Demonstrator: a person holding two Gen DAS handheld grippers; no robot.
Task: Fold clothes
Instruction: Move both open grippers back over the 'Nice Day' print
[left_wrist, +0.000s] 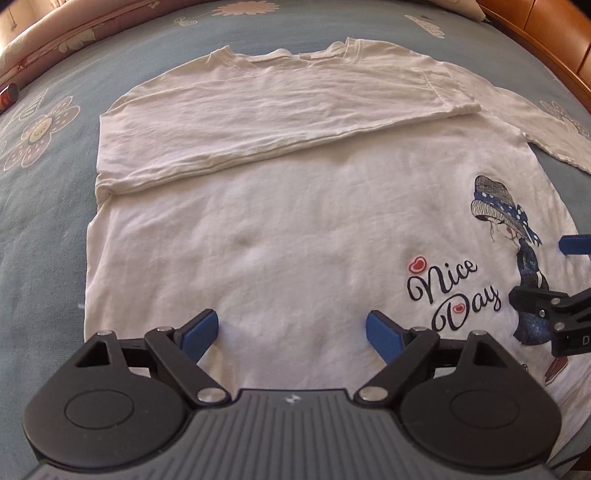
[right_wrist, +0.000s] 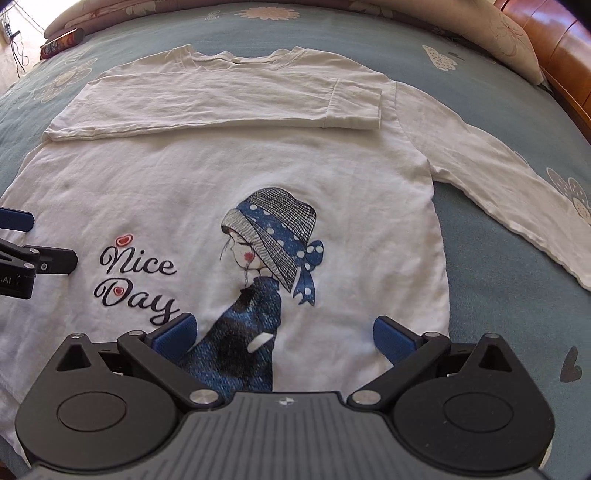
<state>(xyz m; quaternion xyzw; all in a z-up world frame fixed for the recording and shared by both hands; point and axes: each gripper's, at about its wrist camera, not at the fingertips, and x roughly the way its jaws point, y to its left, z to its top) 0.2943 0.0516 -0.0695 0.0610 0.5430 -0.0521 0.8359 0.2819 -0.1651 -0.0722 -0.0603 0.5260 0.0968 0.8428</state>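
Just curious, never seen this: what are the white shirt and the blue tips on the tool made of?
The white shirt looks like soft matte cotton knit; it creases finely. The blue tips look like ribbed rubber or plastic, judging by their fine grooves.

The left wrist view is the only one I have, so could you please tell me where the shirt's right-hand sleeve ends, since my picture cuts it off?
Observer: That sleeve lies unfolded, stretched out flat on the bedspread away from the shirt, with its cuff near the picture's right edge.
Operator: Thank you. Is the right gripper holding any cloth?
Observer: No. The right gripper is open above the printed girl, nothing between its fingers.
Operator: Is the girl's print whole?
Observer: Her hat, bow and blue dress show unfolded; the lower dress is hidden behind the gripper.
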